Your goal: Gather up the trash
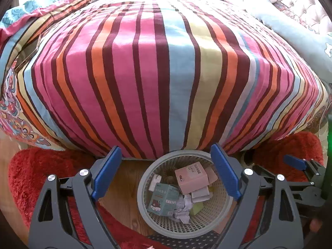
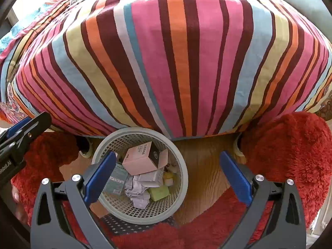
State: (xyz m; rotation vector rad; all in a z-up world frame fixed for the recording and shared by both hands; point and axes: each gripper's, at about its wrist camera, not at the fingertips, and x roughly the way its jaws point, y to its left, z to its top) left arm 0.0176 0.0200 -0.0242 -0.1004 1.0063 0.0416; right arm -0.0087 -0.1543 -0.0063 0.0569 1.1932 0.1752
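A grey mesh waste basket [image 1: 143, 193] stands on the wooden floor at the foot of a bed. It holds a pink box [image 1: 192, 178], a teal box [image 1: 164, 199], crumpled white paper [image 1: 183, 208] and a pale green item. My left gripper [image 1: 166, 176] is open and empty, hovering above the basket. In the right wrist view the basket [image 2: 182, 178] sits low left with the pink box [image 2: 143, 158] and paper [image 2: 139, 192] inside. My right gripper [image 2: 167, 179] is open and empty above the basket's right rim.
A striped bedspread [image 1: 166, 72] fills the upper view and overhangs the basket's far rim. Red shaggy rugs [image 1: 27, 176] lie left and right [image 2: 290, 151]. A dark star-patterned cloth [image 2: 128, 226] lies at the basket's near side. The other gripper shows at each view's edge [image 1: 300, 164].
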